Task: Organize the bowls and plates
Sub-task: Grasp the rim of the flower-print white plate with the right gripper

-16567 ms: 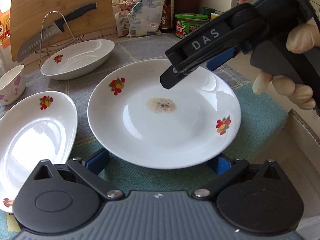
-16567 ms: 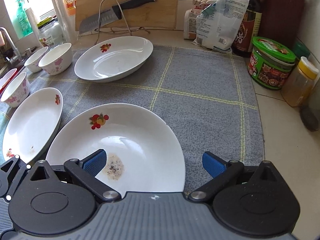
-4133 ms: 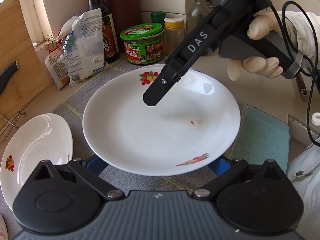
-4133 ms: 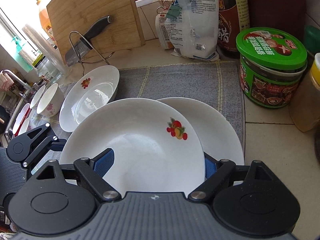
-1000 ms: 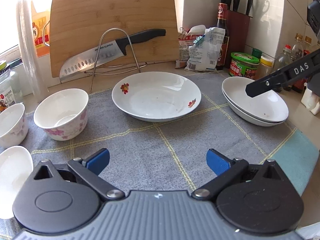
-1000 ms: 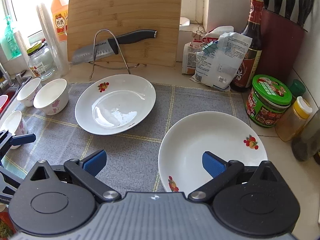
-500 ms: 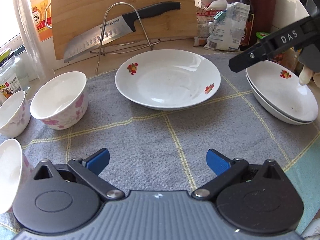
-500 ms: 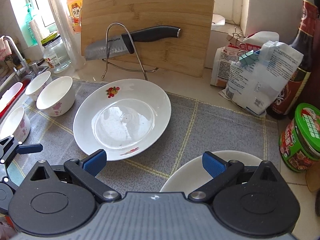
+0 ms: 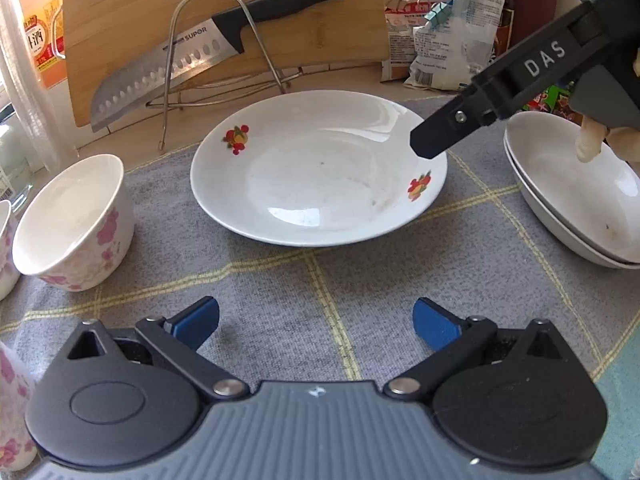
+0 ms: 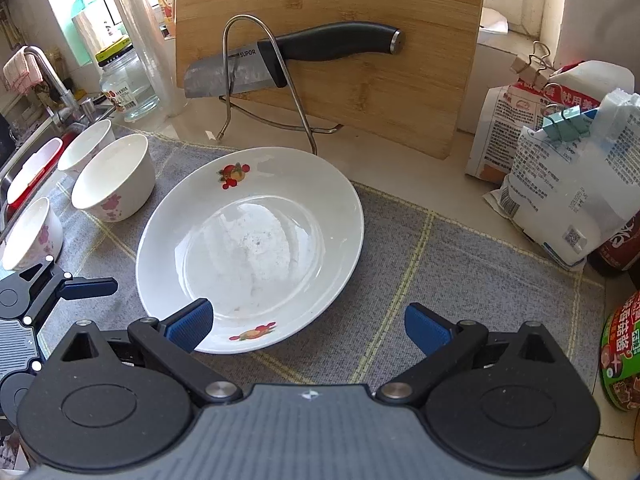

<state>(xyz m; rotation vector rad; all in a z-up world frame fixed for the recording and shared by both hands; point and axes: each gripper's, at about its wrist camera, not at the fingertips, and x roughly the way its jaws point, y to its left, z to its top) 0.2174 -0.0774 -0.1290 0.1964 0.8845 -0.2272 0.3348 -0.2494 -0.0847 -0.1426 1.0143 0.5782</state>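
A white plate with fruit prints [image 9: 316,168] lies alone on the grey mat; it also shows in the right wrist view [image 10: 252,248]. Two like plates are stacked at the right [image 9: 572,196]. A white bowl with pink flowers [image 9: 76,224] stands left of the plate, with more such bowls [image 10: 34,232] beyond it. My left gripper [image 9: 316,318] is open and empty, short of the plate. My right gripper [image 10: 308,322] is open and empty, its left pad over the plate's near rim; one finger [image 9: 460,128] hangs over the plate's right edge.
A knife on a wire stand [image 10: 280,60] leans on a wooden cutting board [image 10: 360,20] behind the plate. Clipped bags [image 10: 568,184], a dark bottle and a green-lidded jar [image 10: 620,356] stand at the right. A sink with tap [image 10: 44,76] lies at the far left.
Both grippers have moved closer to the lone plate. The right gripper has left the stacked plates and now reaches the lone plate's rim. Both stay open and empty.
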